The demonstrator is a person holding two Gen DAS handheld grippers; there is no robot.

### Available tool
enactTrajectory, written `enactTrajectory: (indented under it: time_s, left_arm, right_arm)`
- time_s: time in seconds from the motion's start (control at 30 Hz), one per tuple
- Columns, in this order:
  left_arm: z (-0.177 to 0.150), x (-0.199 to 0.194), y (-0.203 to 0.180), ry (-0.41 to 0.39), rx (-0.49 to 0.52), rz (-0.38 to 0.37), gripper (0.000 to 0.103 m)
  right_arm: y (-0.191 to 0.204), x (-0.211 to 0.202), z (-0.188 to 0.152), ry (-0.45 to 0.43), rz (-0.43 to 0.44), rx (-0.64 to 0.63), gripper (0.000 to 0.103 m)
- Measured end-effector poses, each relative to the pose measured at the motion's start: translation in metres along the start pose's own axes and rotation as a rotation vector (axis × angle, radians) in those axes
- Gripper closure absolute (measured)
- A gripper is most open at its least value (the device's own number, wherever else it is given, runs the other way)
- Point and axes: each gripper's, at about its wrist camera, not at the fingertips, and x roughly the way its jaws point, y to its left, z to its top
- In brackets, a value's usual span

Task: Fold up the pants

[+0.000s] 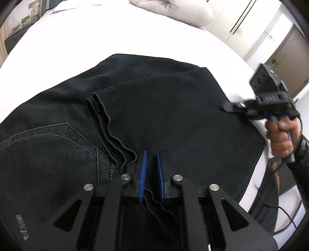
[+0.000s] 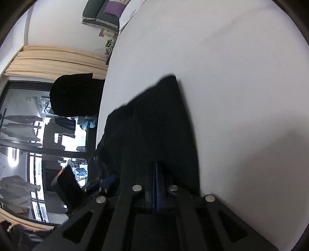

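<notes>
Close wrist views, perhaps sharing pants point(image 1: 164, 108)

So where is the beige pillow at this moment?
In the left wrist view the beige pillow lies at the top edge, on the far side of the white bed, well beyond the black pants.
</notes>
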Motion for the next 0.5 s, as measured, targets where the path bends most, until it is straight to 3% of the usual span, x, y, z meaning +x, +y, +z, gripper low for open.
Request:
enactTrajectory:
  time_s: [0.27, 0.5]
  left_arm:
    - [-0.005, 0.004, -0.014, -0.009, -0.001, 0.007, 0.092]
    - [-0.008, -0.001, -0.011, -0.019, -0.007, 0.000, 0.092]
  right_arm:
    - [0.005, -0.026, -0.055, 0.027, -0.021, -0.018, 0.103]
    - [0.003, -0.034, -0.075, -0.029, -0.043, 0.026, 0.103]
